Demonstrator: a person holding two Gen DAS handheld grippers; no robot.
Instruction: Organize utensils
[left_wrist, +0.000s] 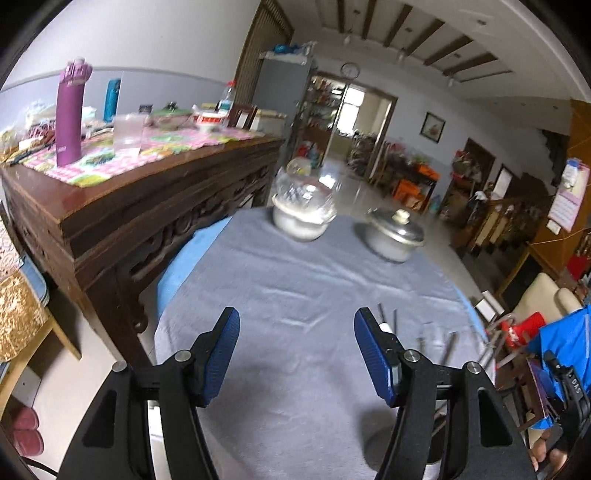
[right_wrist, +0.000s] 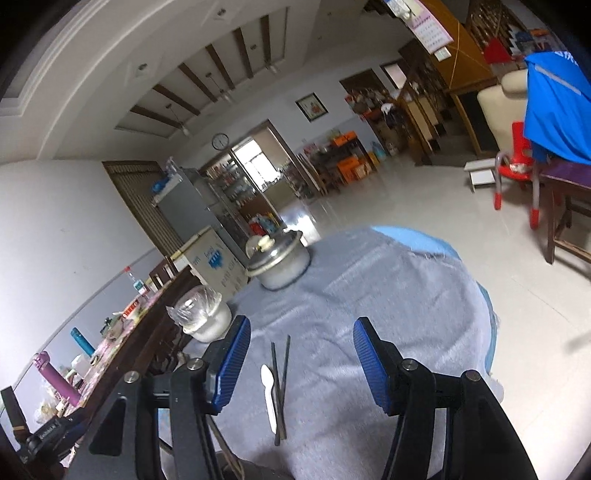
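In the right wrist view, a pair of dark chopsticks (right_wrist: 281, 384) and a white spoon (right_wrist: 269, 387) lie side by side on the grey cloth (right_wrist: 388, 288). They sit below and between the fingers of my right gripper (right_wrist: 303, 321), which is open and holds nothing. My left gripper (left_wrist: 297, 314) is also open over bare cloth (left_wrist: 295, 295). Just past its right finger lie dark chopsticks (left_wrist: 380, 314) and a bit of the white spoon (left_wrist: 386, 326), partly hidden. Further right are more blurred utensils (left_wrist: 448, 345).
A pot under clear plastic wrap (left_wrist: 303, 214) and a lidded metal pot (left_wrist: 395, 236) stand at the table's far end. A dark wooden sideboard (left_wrist: 147, 206) with bottles and dishes runs along the left. A red stool (right_wrist: 517, 170) and a blue cloth (right_wrist: 554, 110) are on the right.
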